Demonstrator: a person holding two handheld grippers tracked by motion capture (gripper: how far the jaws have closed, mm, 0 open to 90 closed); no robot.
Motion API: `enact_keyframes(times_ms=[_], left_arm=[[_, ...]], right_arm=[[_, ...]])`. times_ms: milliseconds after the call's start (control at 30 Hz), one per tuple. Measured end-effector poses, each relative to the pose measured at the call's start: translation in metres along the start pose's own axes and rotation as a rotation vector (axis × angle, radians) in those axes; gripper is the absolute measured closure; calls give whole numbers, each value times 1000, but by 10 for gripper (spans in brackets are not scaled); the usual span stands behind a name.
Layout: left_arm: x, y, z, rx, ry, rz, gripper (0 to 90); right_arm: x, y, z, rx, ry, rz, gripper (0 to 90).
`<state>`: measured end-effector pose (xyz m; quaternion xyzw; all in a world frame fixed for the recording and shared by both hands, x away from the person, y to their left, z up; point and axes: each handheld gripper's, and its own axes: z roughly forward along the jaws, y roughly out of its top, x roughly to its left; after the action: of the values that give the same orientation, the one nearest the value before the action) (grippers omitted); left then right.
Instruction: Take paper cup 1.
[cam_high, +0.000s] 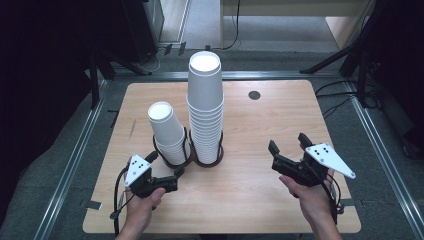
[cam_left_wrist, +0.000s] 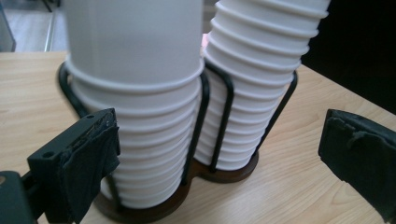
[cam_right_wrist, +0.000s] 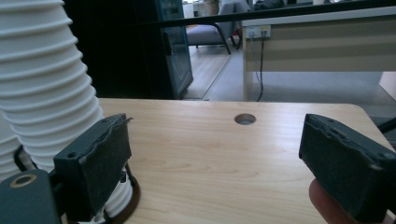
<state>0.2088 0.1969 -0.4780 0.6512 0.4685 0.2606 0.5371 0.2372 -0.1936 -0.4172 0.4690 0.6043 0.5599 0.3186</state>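
Note:
Two stacks of white paper cups stand in a black wire holder (cam_high: 218, 150) on a wooden table (cam_high: 250, 195). The short stack (cam_high: 167, 132) is at the left and the tall stack (cam_high: 205, 100) at the right. My left gripper (cam_high: 166, 163) is open just in front of the short stack, its jaws level and apart. In the left gripper view the short stack (cam_left_wrist: 140, 93) rises close behind the left pad, with the tall stack (cam_left_wrist: 261, 70) beside it; the left gripper (cam_left_wrist: 219, 144) holds nothing. My right gripper (cam_high: 288, 142) stands open to the right of the holder, empty (cam_right_wrist: 215, 154); the tall stack (cam_right_wrist: 42, 84) is at its left.
A round cable hole (cam_high: 254, 95) sits in the far right part of the table. Metal floor rails (cam_high: 75, 160) run along both sides, and dark stands and cables lie beyond the table's far edge. A fingertip (cam_right_wrist: 327, 205) shows under the right jaw.

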Motion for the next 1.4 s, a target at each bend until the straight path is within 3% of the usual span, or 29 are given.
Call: enact_keyframes(times_ms=[267,533,933,1400], left_arm=[[-15,8,13,-4,-16,19,0],[-17,13,21,-10,-16,6,0],[-32,25,33,-24,-22,41,0],[-48,33,53,-26,-17,67,0]], right_arm=[[27,19,12,-17,52,-45,90],[43,31,19,-40,93,-43,105],[74,53,34,-66,127,-53,111],[96,69,47,-76,162,-46,112]])
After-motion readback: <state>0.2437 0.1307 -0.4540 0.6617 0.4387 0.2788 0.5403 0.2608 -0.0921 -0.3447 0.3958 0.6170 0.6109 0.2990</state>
